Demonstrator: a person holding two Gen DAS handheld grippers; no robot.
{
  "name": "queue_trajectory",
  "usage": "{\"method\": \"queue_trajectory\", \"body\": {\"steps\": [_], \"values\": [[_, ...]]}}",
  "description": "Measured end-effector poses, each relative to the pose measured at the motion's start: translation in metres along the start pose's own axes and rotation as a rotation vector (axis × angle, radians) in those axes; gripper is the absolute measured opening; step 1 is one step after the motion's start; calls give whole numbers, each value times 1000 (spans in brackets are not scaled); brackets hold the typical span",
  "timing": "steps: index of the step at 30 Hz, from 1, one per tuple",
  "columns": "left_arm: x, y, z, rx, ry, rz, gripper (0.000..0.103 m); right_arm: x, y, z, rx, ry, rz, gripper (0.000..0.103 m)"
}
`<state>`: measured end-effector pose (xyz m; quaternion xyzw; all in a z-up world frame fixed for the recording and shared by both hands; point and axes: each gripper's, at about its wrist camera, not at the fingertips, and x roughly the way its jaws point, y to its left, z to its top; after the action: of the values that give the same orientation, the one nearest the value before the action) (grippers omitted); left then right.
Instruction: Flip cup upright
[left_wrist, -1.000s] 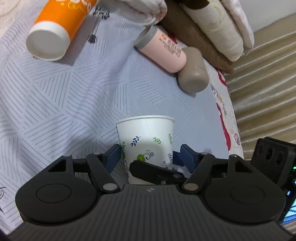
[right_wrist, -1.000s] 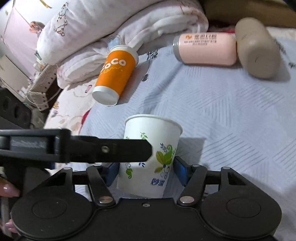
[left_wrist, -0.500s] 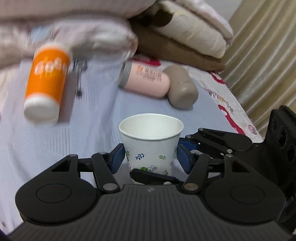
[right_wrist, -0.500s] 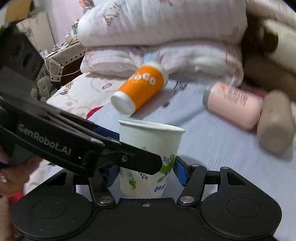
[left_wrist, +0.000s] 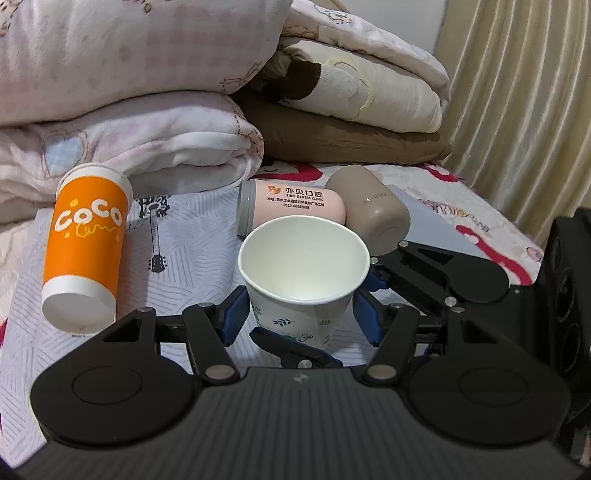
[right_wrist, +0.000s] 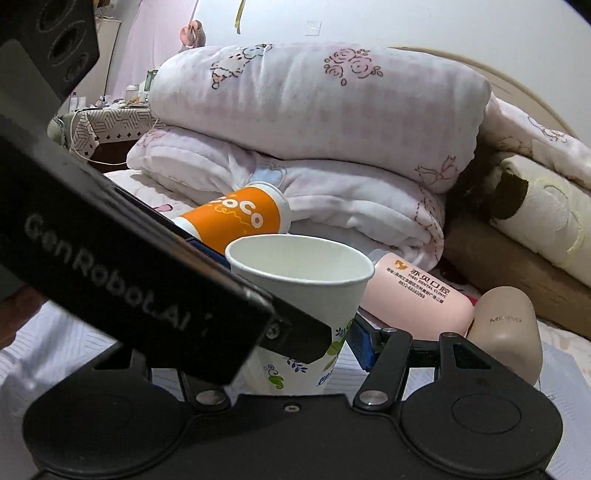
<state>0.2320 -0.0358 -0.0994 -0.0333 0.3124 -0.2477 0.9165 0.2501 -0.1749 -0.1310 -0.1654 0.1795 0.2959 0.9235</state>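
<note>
A white paper cup (left_wrist: 301, 273) with leaf prints stands mouth up, tilted a little, held from both sides. My left gripper (left_wrist: 299, 314) has its blue pads (left_wrist: 233, 313) against the cup's lower wall. My right gripper (right_wrist: 295, 332) is also shut on the same cup (right_wrist: 301, 291); its right pad (right_wrist: 360, 345) touches the cup, its left pad is hidden behind the left gripper's body (right_wrist: 122, 273). The right gripper's black fingers (left_wrist: 439, 269) cross the left wrist view to the right of the cup.
An orange "CoCo" cup (left_wrist: 85, 243) lies on its side at the left. A pink bottle (left_wrist: 291, 206) and a beige tumbler (left_wrist: 369, 210) lie just behind the paper cup. Folded quilts (left_wrist: 122, 99) are stacked at the back. A curtain (left_wrist: 524, 99) hangs at the right.
Both grippers have tilted up and lifted with the cup; the view now looks level toward the quilts, and the cup's open mouth faces the cameras more.
</note>
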Motion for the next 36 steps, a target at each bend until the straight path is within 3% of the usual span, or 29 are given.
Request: {"method": "queue_trajectory", "body": {"steps": [16, 19, 24, 36], "values": [[6, -2, -5, -12, 43, -24, 64, 8, -8, -9, 82, 56, 24, 68], [5, 0, -5, -39, 48, -35, 68, 7, -12, -8, 135, 68, 29, 78], [-2, -1, -5, -62, 48, -50, 70, 4, -13, -7, 179, 88, 22, 85], [-43, -5, -3, -92, 64, -18, 71, -27, -2, 1, 244, 177, 15, 88]]}}
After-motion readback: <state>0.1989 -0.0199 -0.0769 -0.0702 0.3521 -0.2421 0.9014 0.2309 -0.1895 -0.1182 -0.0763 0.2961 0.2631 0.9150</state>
